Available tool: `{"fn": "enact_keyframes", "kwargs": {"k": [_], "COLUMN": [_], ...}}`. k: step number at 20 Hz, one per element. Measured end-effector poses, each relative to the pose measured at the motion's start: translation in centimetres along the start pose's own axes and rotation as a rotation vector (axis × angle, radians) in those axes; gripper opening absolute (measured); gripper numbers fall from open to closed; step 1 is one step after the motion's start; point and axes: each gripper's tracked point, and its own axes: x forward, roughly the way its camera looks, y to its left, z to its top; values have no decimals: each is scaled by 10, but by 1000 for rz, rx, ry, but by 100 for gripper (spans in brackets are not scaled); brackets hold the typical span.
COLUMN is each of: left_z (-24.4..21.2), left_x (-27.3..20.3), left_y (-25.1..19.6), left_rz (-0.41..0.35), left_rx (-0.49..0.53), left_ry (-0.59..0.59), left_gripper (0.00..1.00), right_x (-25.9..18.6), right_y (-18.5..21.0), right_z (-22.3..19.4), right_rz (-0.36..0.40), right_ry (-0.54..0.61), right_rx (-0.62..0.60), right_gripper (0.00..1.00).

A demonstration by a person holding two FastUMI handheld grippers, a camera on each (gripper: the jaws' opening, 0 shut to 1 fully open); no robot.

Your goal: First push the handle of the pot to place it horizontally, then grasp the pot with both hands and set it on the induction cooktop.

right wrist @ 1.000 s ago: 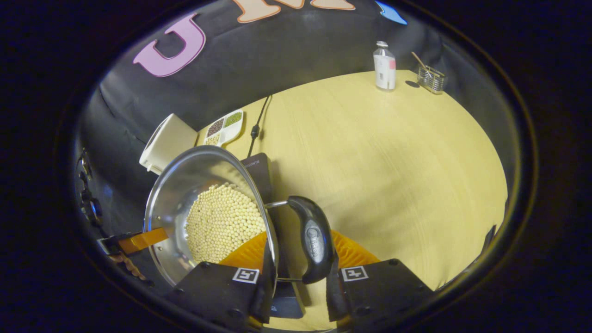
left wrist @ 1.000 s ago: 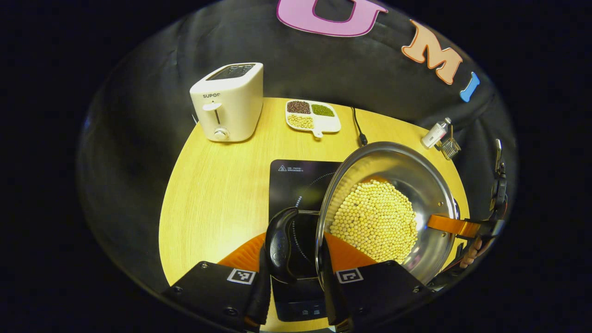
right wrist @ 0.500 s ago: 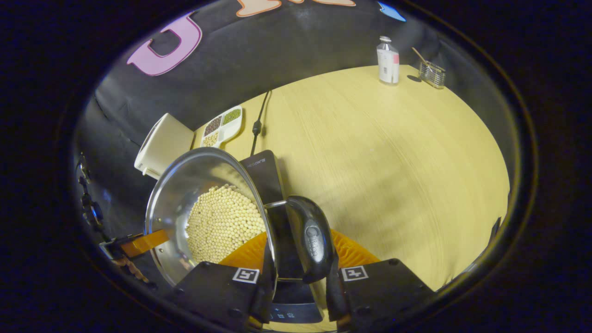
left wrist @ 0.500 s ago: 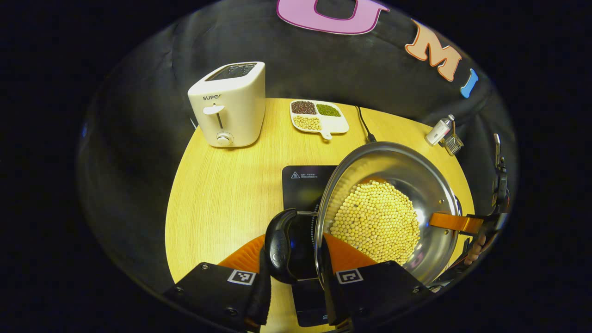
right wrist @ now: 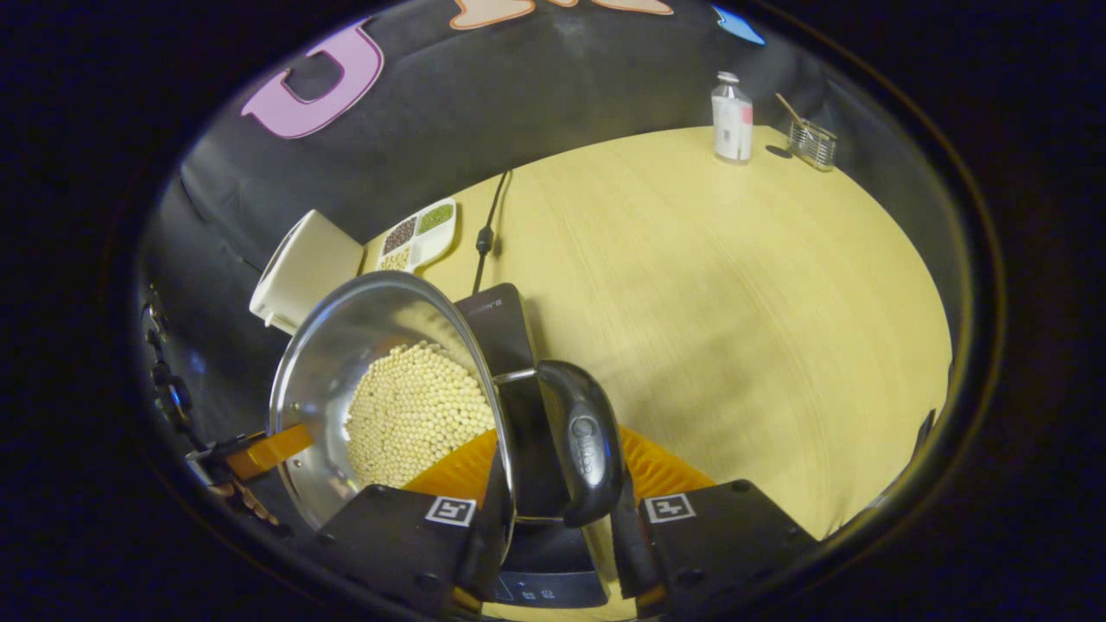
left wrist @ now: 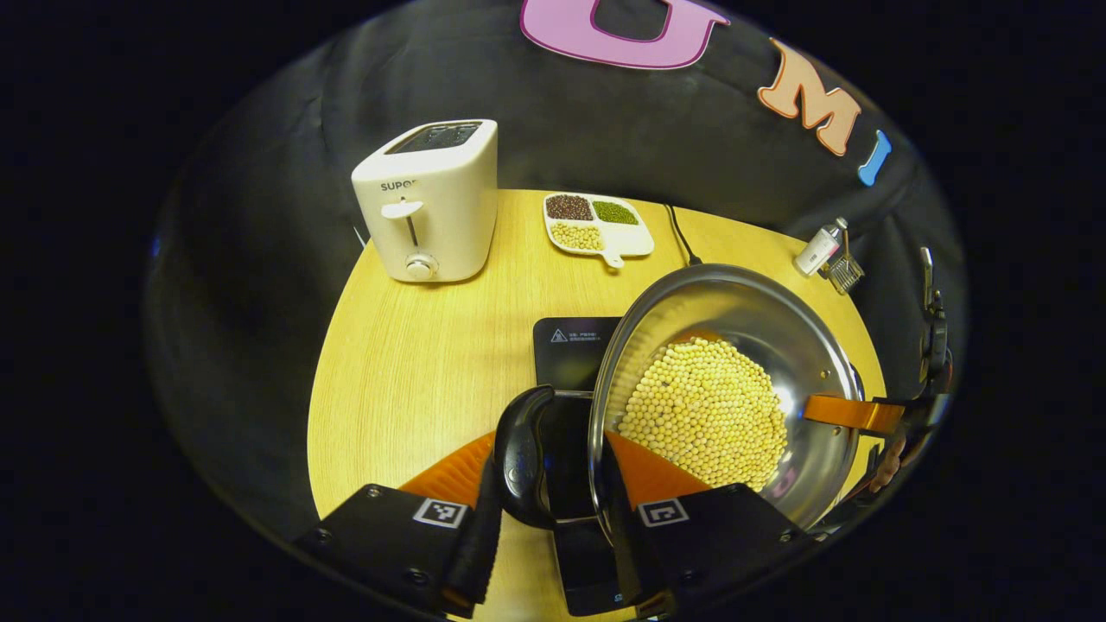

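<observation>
Pale wood table (right wrist: 734,285), open toward its right edge, carries the induction cooktop (left wrist: 566,341); above it, left gripper (left wrist: 544,510) and right gripper (right wrist: 553,518) each clamp a handle of the bean-filled pot (left wrist: 734,302).

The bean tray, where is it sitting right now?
In the left gripper view the bean tray lies at the table's far edge, just right of the toaster, beyond the cooktop.

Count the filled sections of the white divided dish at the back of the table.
3. In the white divided dish, dark red beans fill the back-left section, green beans the back-right, pale yellow beans the front-left. The fourth section looks empty.
</observation>
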Motion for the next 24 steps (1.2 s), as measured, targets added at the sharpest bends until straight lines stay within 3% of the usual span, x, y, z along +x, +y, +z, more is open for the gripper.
{"fn": "enact_keyframes", "kwargs": {"k": [1,2,3,6,9,12,15,19,24], "left_z": [1,-1,0,5,20,35,58,75,74], "left_x": [0,-1,-3,-12,-28,-45,-75,-113,-143], "left_y": [0,5,6,-1,-4,-3,-6,-40,-82], "left_rz": [8,34,49,48,46,82,127,122,107], "left_rx": [26,44,46,-2,-29,-32,5,26,19], "left_ry": [-14,-20,-50,-138,-242,-333,-454,-579,-618], "left_gripper": [60,64,66,84,87,90,88,87,87], "right_x": [-1,-1,-1,-4,-11,-31,-65,-119,-167], "right_y": [-1,-3,-4,2,-7,-11,-12,-26,-49], "right_z": [-2,-2,-2,-6,4,38,73,108,118], "right_rz": [-6,-18,-23,-7,-44,-34,27,100,144], "right_ry": [-5,-8,-16,-9,-70,-228,-393,-587,-652], "right_rx": [-1,-2,3,26,21,57,121,169,162], "right_gripper": [51,59,56,65,77,95,95,98,98]}}
